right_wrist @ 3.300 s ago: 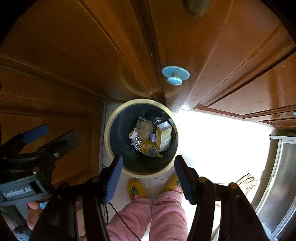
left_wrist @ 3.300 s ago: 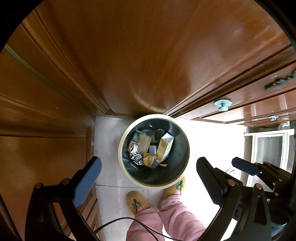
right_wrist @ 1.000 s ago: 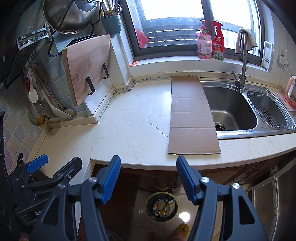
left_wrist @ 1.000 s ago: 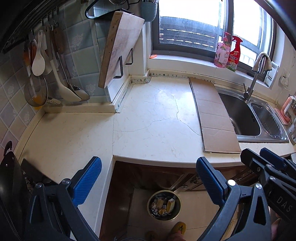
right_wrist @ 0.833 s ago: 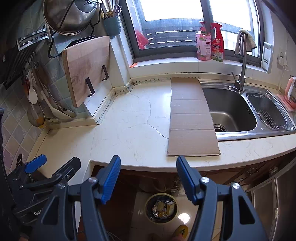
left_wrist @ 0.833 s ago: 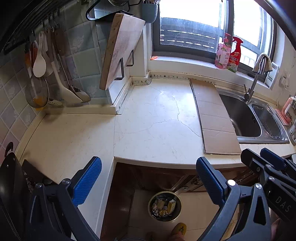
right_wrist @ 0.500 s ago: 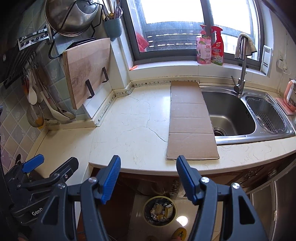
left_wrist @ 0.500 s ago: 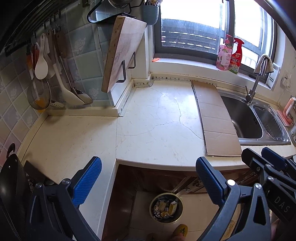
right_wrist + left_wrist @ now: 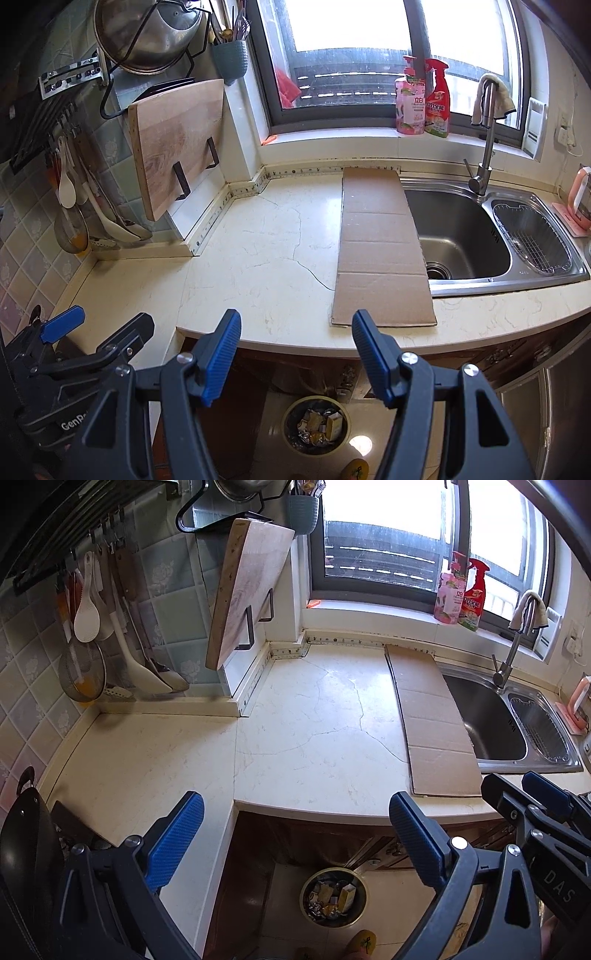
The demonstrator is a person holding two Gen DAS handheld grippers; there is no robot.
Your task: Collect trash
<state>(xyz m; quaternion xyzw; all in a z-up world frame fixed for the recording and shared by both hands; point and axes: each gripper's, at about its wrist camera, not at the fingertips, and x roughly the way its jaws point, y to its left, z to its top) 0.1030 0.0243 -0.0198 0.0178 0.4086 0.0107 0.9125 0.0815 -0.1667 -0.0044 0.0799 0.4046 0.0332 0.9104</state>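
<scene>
A round bin [image 9: 302, 899] with a cream rim stands on the floor below the counter edge, also in the right wrist view [image 9: 285, 424]. It holds a yellow carton [image 9: 334, 421], foil and wrappers. A flat strip of cardboard [image 9: 432, 723] [image 9: 380, 251] lies on the counter beside the sink. My left gripper [image 9: 295, 808] hangs open over the counter's front edge with nothing between its blue pads. My right gripper [image 9: 296, 321] is also open and empty, and it shows at the right of the left wrist view [image 9: 535, 801].
The cream stone counter [image 9: 258, 251] runs round a corner. A steel sink [image 9: 461, 229] with a tap lies to the right. A wooden cutting board [image 9: 247, 590] and hanging utensils [image 9: 88, 627] line the left wall. Spray bottles [image 9: 421, 99] stand on the sill. A dark wok [image 9: 22, 849] sits far left.
Since the earliest frames both grippers have risen from just over the bin to above the counter. Over the last second the views barely shift, and both stay open.
</scene>
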